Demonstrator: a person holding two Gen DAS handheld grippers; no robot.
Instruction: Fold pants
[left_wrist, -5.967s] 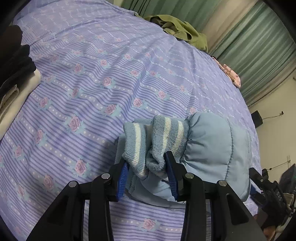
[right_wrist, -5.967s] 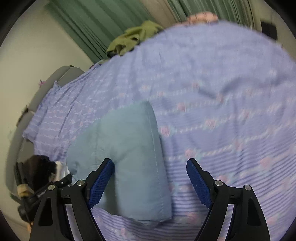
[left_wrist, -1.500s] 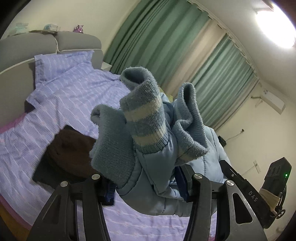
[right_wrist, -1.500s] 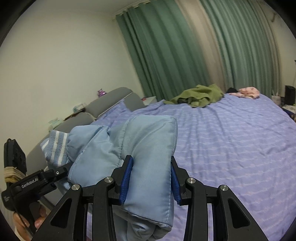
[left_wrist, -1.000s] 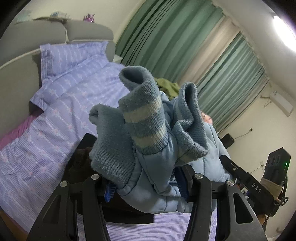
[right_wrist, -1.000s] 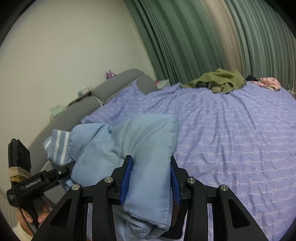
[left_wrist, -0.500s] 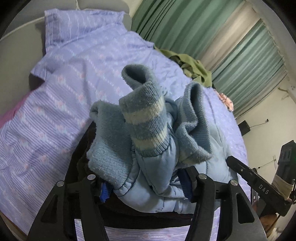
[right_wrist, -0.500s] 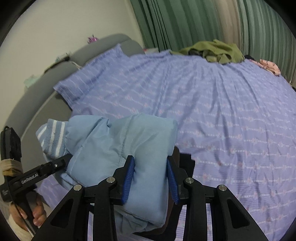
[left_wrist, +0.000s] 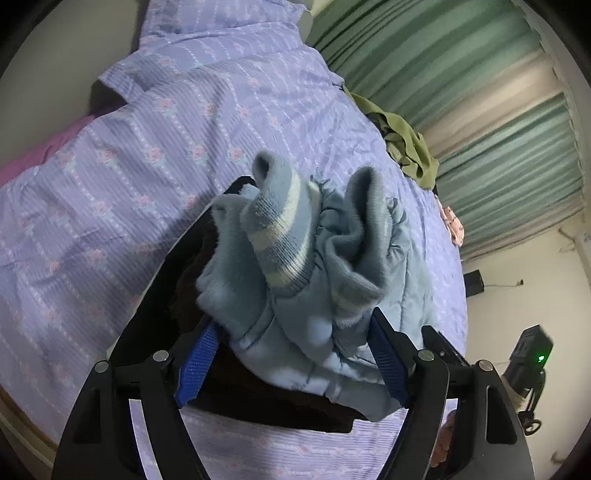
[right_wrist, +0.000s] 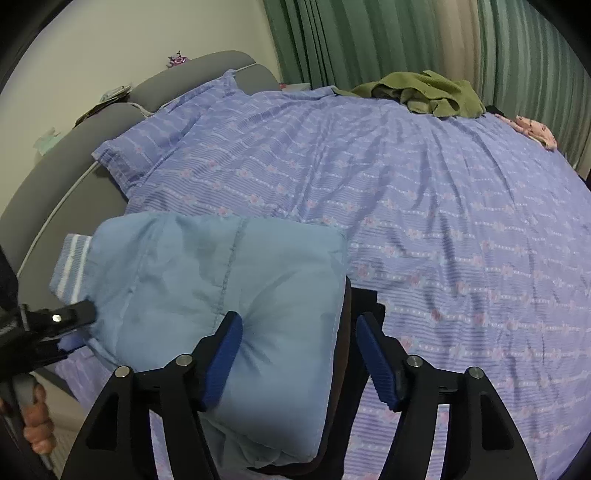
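The folded light-blue padded pants (right_wrist: 221, 291) lie on a dark folded garment (left_wrist: 258, 391) at the near edge of the bed. Their striped knit cuffs (left_wrist: 280, 236) bunch up in the left wrist view. My left gripper (left_wrist: 291, 350) has its jaws spread around the cuff end, the cloth loose between them. My right gripper (right_wrist: 299, 354) is open, its left finger (right_wrist: 221, 354) pressing into the pants, its right finger beside the dark garment (right_wrist: 351, 332). The left gripper also shows in the right wrist view (right_wrist: 55, 321).
The bed has a purple flowered sheet (right_wrist: 443, 206) and a grey headboard (right_wrist: 92, 125). A green garment (right_wrist: 428, 92) and a pink cloth (right_wrist: 532, 129) lie at the far edge by green curtains (right_wrist: 369, 37). A pillow (left_wrist: 229, 22) lies far left.
Both grippers have come down with the pants onto the dark garment. Both sets of jaws have opened and let go of the cloth.
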